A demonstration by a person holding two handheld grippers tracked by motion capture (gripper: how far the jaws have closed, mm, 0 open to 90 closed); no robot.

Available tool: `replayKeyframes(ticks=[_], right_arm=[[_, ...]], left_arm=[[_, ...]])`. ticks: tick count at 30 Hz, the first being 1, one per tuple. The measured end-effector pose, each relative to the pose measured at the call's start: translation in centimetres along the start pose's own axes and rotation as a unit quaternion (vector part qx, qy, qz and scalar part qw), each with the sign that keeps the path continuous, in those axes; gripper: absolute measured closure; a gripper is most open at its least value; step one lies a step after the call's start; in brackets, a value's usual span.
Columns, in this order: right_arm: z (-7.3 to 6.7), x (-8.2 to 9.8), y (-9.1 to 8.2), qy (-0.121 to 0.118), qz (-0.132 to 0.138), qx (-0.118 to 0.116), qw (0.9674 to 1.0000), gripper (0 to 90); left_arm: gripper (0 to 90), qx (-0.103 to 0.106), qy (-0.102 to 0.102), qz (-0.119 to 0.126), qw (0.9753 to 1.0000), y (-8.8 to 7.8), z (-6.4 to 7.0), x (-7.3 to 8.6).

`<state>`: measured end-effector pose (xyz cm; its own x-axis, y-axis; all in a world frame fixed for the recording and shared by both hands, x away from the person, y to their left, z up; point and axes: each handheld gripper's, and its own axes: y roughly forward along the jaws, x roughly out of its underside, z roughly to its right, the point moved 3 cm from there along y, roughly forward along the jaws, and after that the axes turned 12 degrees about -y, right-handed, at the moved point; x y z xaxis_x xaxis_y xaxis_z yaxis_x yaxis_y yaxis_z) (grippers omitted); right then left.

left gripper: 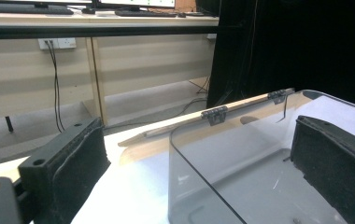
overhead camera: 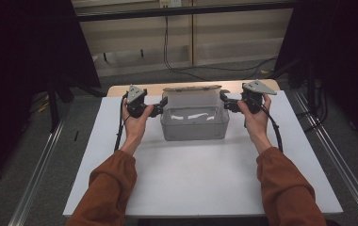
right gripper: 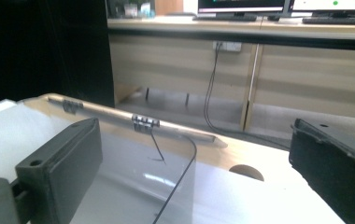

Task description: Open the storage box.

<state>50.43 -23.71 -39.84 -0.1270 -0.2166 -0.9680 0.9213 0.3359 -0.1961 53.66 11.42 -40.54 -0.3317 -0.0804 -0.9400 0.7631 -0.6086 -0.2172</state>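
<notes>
With the jaws of the left gripper [overhead camera: 162,107] and right gripper [overhead camera: 225,102] spread wide astride the end walls of the clear rectangular plastic box [overhead camera: 194,123] at mid-table, nothing yet clamped, the smooth walls could be lost if unevenly squeezed.

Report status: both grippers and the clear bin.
Left gripper and right gripper open, jaws straddling opposite end walls. Clear bin upright on white table, lid hinged back. Nothing in the way.
</notes>
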Motion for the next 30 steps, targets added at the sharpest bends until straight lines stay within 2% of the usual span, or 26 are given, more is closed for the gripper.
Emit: replayKeyframes(ticks=[6,9,13,14,17,19,21,24,26,30], right_arm=[[0.4,0.5,-1.5,-0.002,0.004,0.01,0.9999,2.2],[0.6,0.7,-2.2,-0.01,-0.001,0.015,0.9998,2.0],[0.8,1.1,-3.2,-0.018,-0.003,0.022,0.9996,1.4],[0.8,1.1,-3.4,-0.015,-0.002,0.021,0.9997,0.7],[0.7,1.1,-4.1,-0.012,0.004,0.024,0.9996,0.1],[0.6,1.1,-4.4,-0.015,0.004,0.024,0.9996,0.1],[0.3,1.1,-4.8,-0.015,0.004,0.023,0.9996,0.1],[-0.2,0.8,-5.4,-0.008,0.011,0.015,0.9998,0.1],[-0.5,0.7,-5.9,-0.015,0.014,0.017,0.9996,0.1],[-0.9,1.1,-7.1,-0.018,0.016,0.017,0.9995,0.0]], left_arm=[[4.3,0.002,0.011,0.006,0.9999,-1.6,0.1,-0.1],[4.3,0.004,0.015,0.014,0.9998,-2.4,0.1,0.1],[4.2,0.006,0.009,0.018,0.9998,-3.3,0.1,0.6],[4.3,0.008,0.001,0.019,0.9998,-3.5,0.2,0.7],[4.3,0.008,-0.003,0.018,0.9998,-4.2,0.2,1.0],[4.3,0.005,-0.02,0.019,0.9996,-4.7,0.4,1.4],[4.7,0.001,-0.009,0.023,0.9997,-5.2,0.7,1.7],[4.7,0.008,-0.013,0.027,0.9995,-5.8,1.1,1.9],[4.7,0.009,-0.02,0.032,0.9993,-6.2,1.3,2.0],[4.7,0.003,0.003,0.028,0.9996,-7.0,1.4,2.2]])
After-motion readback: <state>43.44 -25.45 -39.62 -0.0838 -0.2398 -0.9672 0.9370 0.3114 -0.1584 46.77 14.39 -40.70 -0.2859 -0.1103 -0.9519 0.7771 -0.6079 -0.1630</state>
